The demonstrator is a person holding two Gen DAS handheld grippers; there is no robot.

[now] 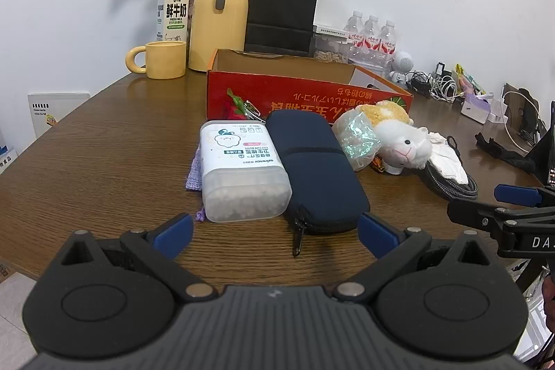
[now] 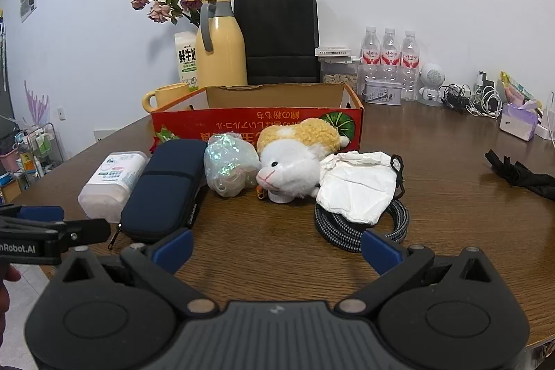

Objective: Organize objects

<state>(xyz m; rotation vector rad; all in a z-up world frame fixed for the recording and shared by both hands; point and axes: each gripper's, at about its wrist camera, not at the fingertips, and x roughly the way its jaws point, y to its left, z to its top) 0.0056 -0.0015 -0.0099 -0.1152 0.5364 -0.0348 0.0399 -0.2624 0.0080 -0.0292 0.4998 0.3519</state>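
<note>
Both grippers, left point(image 1: 275, 233) and right point(image 2: 276, 247), hang spread and empty at the table's point(image 1: 104, 169) near edge, the clutter lined up before the box point(image 2: 256, 123) for loading.

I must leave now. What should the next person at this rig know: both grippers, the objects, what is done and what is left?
Left gripper: open, empty, facing the cotton swab box and navy zip case.
Right gripper: open, empty, facing the braided cable.
On the table, in front of the red cardboard box: swab box, zip case, iridescent bag, plush sheep, white crumpled paper, cable.
Done: nothing visibly put in the box.
Left: all of these, probably into the box.
</note>
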